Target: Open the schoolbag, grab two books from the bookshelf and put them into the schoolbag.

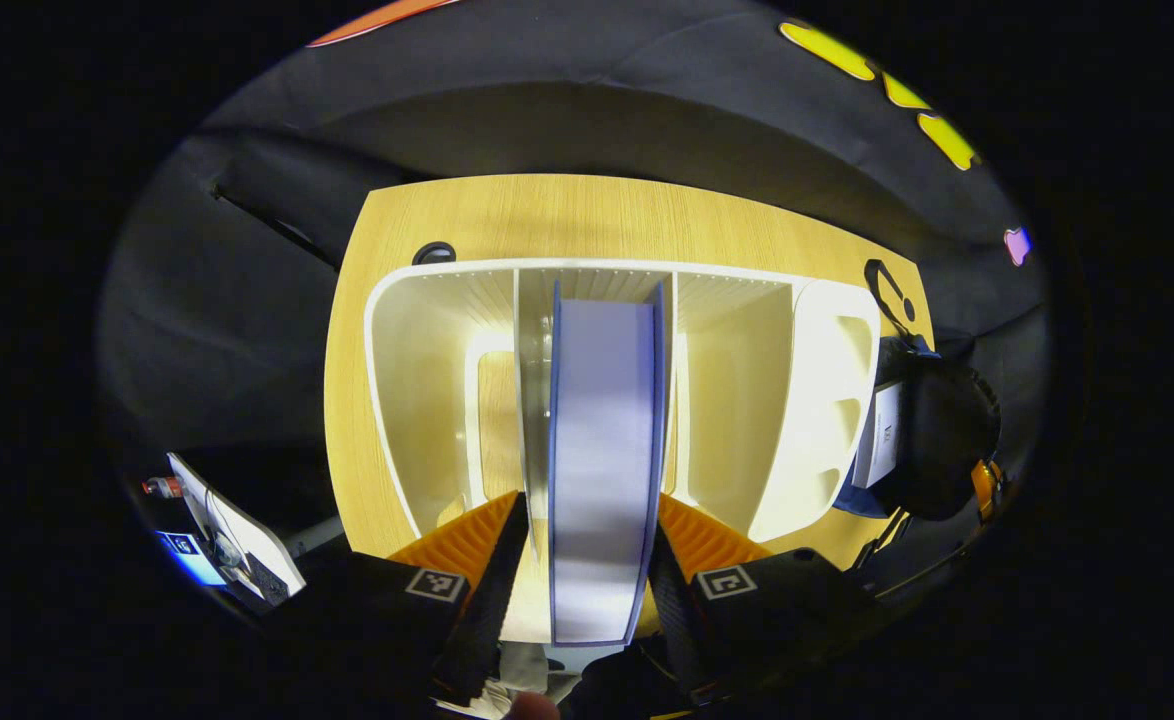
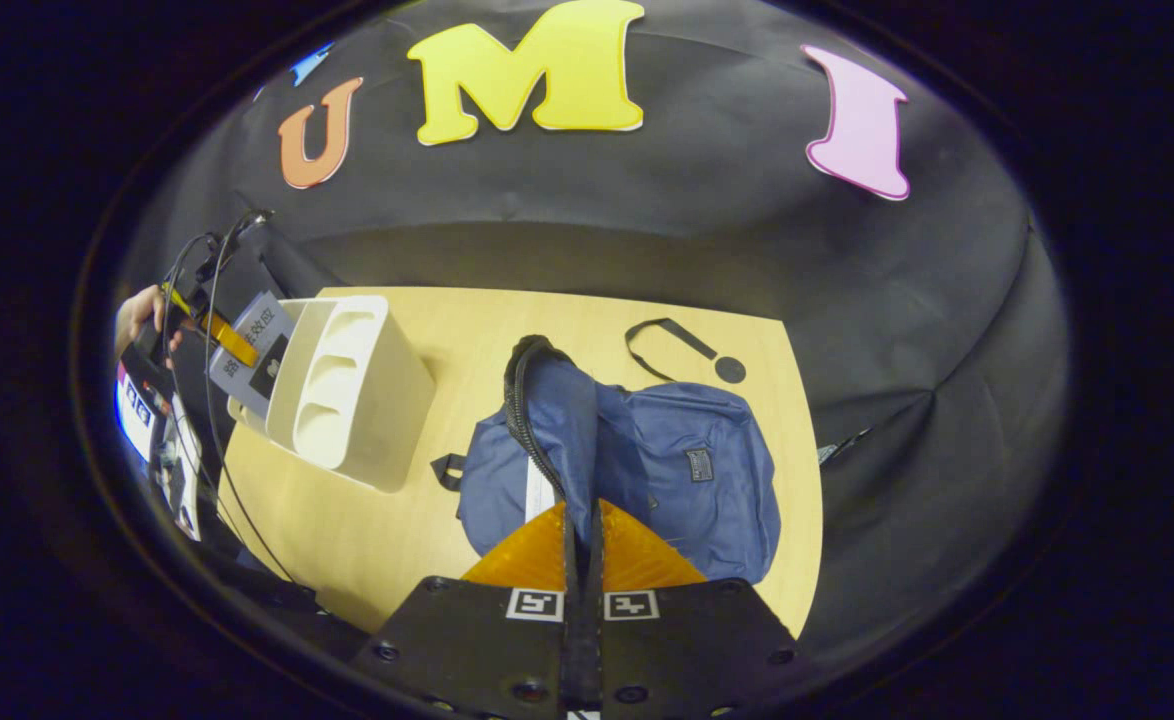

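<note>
My left gripper is shut on a book with blue covers and pale pages, held upright over the middle slot of the white bookshelf. The dark blue schoolbag lies on the wooden table. My right gripper is shut on the bag's black zipper edge and holds the opening up. A white strip of a book shows inside the opening. In the left gripper view the schoolbag sits to the right of the shelf with a white book in it.
A black strap with a round end lies on the table behind the bag. The bookshelf stands left of the bag, with a hand and cables beyond it. A screen sits off the table's left edge.
</note>
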Demonstrator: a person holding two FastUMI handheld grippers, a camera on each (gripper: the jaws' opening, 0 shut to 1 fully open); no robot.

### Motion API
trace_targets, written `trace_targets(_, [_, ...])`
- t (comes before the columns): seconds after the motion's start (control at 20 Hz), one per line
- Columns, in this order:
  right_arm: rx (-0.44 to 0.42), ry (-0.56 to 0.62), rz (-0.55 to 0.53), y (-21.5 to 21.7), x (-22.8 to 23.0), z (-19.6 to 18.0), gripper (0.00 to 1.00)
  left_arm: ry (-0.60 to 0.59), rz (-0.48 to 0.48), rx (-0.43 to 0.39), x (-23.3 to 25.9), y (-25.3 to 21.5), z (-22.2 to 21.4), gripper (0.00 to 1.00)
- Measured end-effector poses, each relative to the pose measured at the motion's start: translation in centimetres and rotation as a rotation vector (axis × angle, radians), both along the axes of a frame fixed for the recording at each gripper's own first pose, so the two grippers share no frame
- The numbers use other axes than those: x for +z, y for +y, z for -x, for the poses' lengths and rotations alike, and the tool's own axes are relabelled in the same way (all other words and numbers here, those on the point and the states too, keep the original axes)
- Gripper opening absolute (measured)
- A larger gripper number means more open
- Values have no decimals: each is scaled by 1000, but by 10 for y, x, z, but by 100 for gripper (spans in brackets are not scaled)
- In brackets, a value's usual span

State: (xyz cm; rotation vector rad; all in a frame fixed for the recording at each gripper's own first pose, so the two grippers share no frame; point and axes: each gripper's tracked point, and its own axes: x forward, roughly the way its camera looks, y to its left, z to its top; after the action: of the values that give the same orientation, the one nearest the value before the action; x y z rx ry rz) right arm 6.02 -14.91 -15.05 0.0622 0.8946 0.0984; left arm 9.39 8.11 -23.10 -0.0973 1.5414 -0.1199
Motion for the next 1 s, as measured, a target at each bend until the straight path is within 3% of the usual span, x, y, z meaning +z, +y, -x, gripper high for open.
trace_targets(0.2, [-3,-5,-5,0,1,-1,0,37,-27,7,-2,4,3,49])
trace_targets(0.45, [-2,-7,-3,-3,3,0,0,56,-46,-17,12,5,12,41])
trace_targets(0.5, [2,-6,-4,-1,1,-1,0,56,-47,-30,18,5,15,44])
trace_targets(0.75, [23,-7,-7,2,1,-2,0,-12,-53,-90,72,12,30,42])
trace_targets(1.0, [32,-13,-16,3,1,-4,0,-82,-13,-74,133,12,57,42])
